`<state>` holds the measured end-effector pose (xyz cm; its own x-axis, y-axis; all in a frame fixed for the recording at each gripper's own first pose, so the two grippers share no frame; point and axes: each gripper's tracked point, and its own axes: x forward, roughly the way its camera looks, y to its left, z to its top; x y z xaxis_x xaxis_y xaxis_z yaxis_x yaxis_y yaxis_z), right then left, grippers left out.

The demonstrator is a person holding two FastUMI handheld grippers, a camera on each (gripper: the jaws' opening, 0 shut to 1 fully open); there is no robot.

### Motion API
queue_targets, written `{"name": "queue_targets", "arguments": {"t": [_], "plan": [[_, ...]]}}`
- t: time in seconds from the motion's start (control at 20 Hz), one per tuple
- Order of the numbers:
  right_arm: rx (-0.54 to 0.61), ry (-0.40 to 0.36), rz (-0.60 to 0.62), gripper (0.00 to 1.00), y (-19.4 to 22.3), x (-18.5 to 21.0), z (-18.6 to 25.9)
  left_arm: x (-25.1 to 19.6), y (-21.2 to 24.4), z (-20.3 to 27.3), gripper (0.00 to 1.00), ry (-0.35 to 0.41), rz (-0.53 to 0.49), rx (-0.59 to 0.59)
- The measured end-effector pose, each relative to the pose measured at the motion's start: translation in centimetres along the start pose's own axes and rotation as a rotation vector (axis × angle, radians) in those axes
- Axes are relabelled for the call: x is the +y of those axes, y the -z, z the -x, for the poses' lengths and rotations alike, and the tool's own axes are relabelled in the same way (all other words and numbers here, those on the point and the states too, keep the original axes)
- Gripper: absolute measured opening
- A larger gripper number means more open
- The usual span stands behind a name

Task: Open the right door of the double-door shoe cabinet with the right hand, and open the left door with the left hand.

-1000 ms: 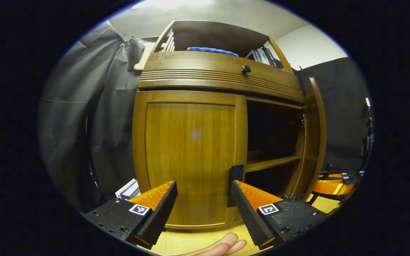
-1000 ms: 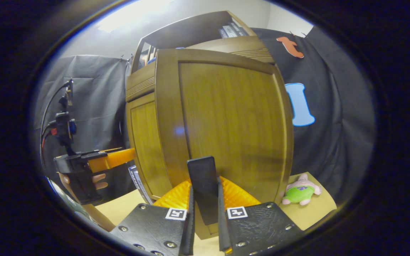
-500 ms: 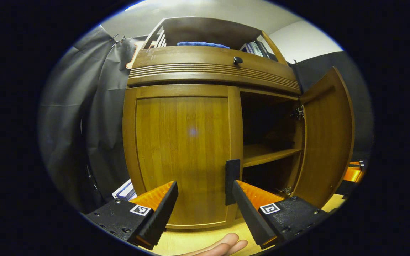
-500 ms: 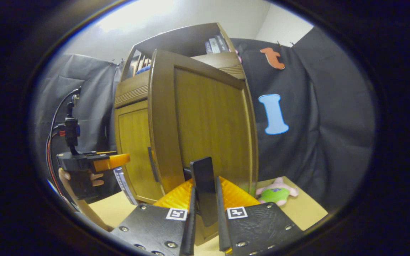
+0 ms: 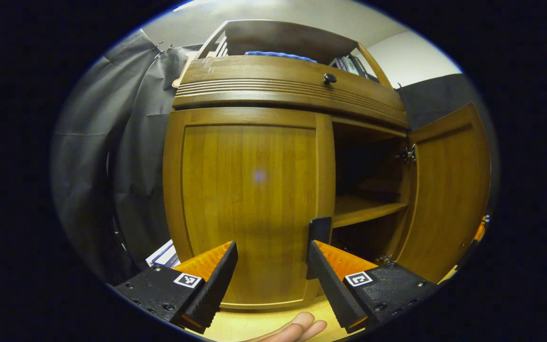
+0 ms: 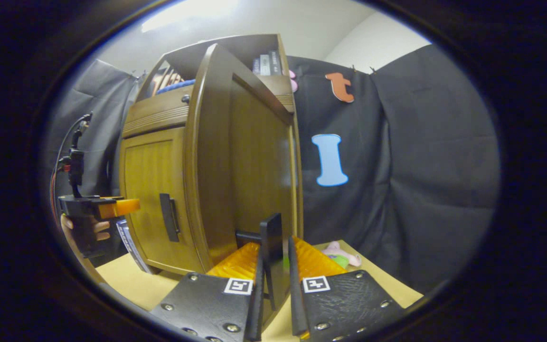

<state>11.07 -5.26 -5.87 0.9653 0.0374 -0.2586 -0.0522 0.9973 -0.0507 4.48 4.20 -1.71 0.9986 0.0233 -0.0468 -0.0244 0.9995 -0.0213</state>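
The shoe cabinet stands on a pale wooden bench in front of the black cloth wall. In the left gripper view its left door is shut flat against the frame, while the right door is swung wide open on its hinges, baring a dark inside with one shelf across it. Above the doors runs a ribbed drawer front with a small dark knob, and the open top compartment holds a blue cloth and some books.

The left gripper hovers low in front of the left door, its fingers spread apart with nothing between them. The black handle of the left door sits just above the tip of the right-side finger (whether the two touch cannot be told). Fingertips of a person's hand show at the bottom edge, under the gripper.

In the right gripper view the right gripper has its fingers closed on the black handle of the right door, both pads pressing its flat bar from either side. The right door is seen nearly edge-on, standing well out from the cabinet. Farther off at the left of this view the left gripper shows with the hand that holds it, near the left door's handle but apart from it. A soft toy in pink and green lies on the bench beyond the open door, near the cloth wall.
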Motion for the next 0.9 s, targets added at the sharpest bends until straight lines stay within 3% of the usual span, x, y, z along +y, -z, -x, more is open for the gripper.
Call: {"name": "queue_targets", "arguments": {"t": [0.15, 0.25, 0.4, 0.8, 0.85, 0.9], "plan": [[-0.056, 0.043, 0.042, 0.12, -0.6, -1.7, -0.4, -0.2, -0.4, -0.6, 0.93, 0.006, 0.029, -0.035], [-0.057, 0.056, 0.054, 0.12, -0.7, -3.0, -0.4, -0.6, 0.1, -1.1, 0.92, 0.012, 0.04, -0.027], [-0.039, 0.033, -0.003, 0.11, -0.8, -4.0, -0.4, -0.9, 0.4, -1.8, 0.91, 0.008, 0.058, -0.026], [-0.041, -0.064, 0.035, 0.11, -1.3, -6.5, -0.8, -2.9, 1.8, -5.4, 0.93, 0.04, 0.049, -0.02], [-0.045, -0.08, 0.027, 0.11, -1.4, -7.5, -1.1, -3.3, 2.0, -5.9, 0.99, 0.044, 0.065, -0.025], [-0.043, -0.097, 0.007, 0.11, -1.4, -8.4, -1.3, -3.7, 2.1, -6.3, 0.89, 0.051, 0.08, -0.038]]}}
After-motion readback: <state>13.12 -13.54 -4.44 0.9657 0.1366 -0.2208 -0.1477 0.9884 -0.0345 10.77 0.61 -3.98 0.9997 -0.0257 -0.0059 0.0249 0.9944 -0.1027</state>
